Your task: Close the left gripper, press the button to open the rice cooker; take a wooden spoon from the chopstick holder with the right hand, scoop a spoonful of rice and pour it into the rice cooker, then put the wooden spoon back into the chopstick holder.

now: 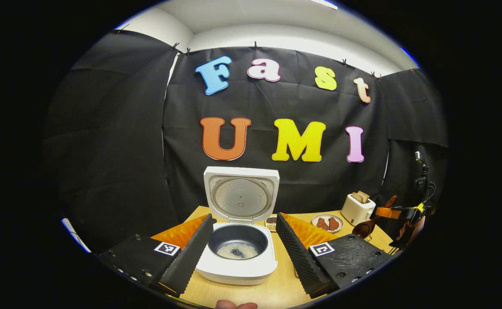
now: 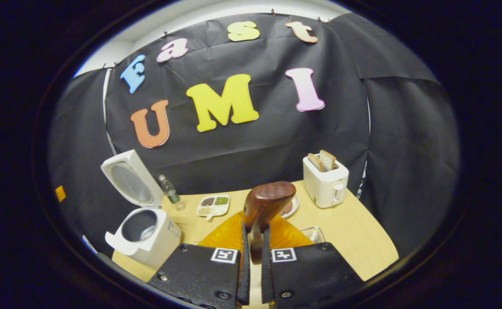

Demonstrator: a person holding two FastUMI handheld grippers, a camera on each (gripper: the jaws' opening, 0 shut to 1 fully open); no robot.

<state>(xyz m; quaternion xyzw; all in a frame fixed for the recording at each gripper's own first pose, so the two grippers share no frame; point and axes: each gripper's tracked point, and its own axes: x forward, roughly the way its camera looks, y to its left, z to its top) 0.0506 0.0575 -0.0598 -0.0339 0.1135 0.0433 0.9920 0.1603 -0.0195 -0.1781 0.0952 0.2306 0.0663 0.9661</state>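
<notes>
Rice lies in a thin layer at the bottom of the dark inner pot of the white rice cooker, which stands on the pale wooden surface with its lid swung fully up and back. In the left gripper view the left gripper has its two black ribbed fingers spread wide apart, one on each side of the cooker and touching nothing. Behind the cooker in that view sits a small divided dish of grains, then a plate with reddish-brown pieces on it, then a white toaster with slices of bread standing in its slots. At the far right of the same view the right gripper is seen from the side, raised above the surface, with the wooden spoon hanging from it bowl-down. In the right gripper view the right gripper's fingers are closed on the handle of the wooden spoon, whose dark brown bowl stands up just ahead of them, over the middle of the surface. To the left in that view the open cooker stands near the surface's edge, a clear bottle just behind it and the divided dish beside that; the toaster is at the back right. A small clear container lies just beyond the right finger; its contents cannot be made out.
</notes>
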